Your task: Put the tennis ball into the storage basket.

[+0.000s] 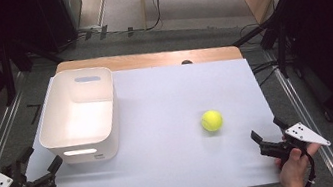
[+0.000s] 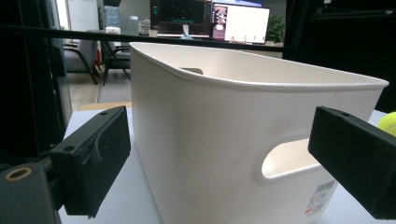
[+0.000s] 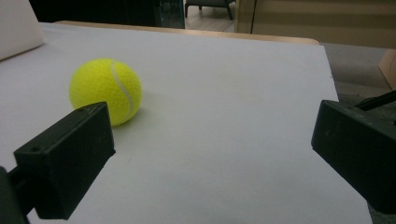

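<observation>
- While both grippers wait at the near edge of the table (image 1: 169, 123), the work looks to be at its very start: nothing is picked up yet.
- The tennis ball (image 1: 212, 120) lies on the bare surface toward the right edge, short of the near right corner and well apart from the white bin (image 1: 79, 117) standing along the left edge.
- The right gripper (image 1: 268, 136) sits by the near right corner, jaws spread wide and empty; in the right gripper view the ball (image 3: 105, 90) lies ahead, off toward one jaw rather than between them.
- The left gripper (image 1: 40, 164) rests near the near left corner, jaws wide apart with nothing held, facing the bin (image 2: 243, 140) wall.
- Likely next: the right gripper must swing toward the ball, centre it between the jaws, then close gently so it doesn't roll away.
</observation>
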Available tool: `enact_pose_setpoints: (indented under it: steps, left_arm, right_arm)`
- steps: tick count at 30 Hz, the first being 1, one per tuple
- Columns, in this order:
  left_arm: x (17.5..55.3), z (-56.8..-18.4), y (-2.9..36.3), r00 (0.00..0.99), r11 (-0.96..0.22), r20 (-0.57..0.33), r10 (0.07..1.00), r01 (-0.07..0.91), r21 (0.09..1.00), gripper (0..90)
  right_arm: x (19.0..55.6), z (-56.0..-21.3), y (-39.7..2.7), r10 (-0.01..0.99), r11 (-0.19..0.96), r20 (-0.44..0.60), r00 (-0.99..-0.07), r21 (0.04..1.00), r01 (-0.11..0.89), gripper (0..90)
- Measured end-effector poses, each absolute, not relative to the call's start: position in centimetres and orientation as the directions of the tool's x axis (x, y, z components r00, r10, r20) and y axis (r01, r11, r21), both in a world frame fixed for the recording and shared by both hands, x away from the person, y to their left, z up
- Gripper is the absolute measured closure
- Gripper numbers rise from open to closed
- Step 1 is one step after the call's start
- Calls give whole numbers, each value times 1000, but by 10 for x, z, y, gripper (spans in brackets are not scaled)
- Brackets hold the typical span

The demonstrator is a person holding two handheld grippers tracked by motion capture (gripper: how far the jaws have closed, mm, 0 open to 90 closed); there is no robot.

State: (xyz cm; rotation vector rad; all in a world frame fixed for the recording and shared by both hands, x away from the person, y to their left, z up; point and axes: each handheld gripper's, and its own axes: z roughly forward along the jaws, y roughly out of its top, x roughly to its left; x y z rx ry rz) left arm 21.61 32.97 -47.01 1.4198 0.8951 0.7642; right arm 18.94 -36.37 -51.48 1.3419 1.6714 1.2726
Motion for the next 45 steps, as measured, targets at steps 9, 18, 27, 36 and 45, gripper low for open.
enact_pose_setpoints:
  steps: [9,18,27,36,45]
  left_arm:
    - [217,-470,329,484,19,-55,874,78,997,58]
    - [217,-470,327,483,12,-49,874,79,997,58]
    - [217,-470,326,483,3,-41,875,79,997,58]
    - [217,-470,326,482,-5,-34,875,81,997,58]
    - [217,-470,325,484,-3,-36,874,79,997,58]
  right_arm:
    - [188,-513,-364,952,7,97,-292,942,337,0]
    - [193,-506,-363,938,26,98,-332,936,351,0]
    - [198,-492,-354,921,71,78,-381,930,361,0]
    - [205,-479,-346,904,114,61,-423,920,375,0]
    - [213,-473,-337,884,149,51,-465,911,384,0]
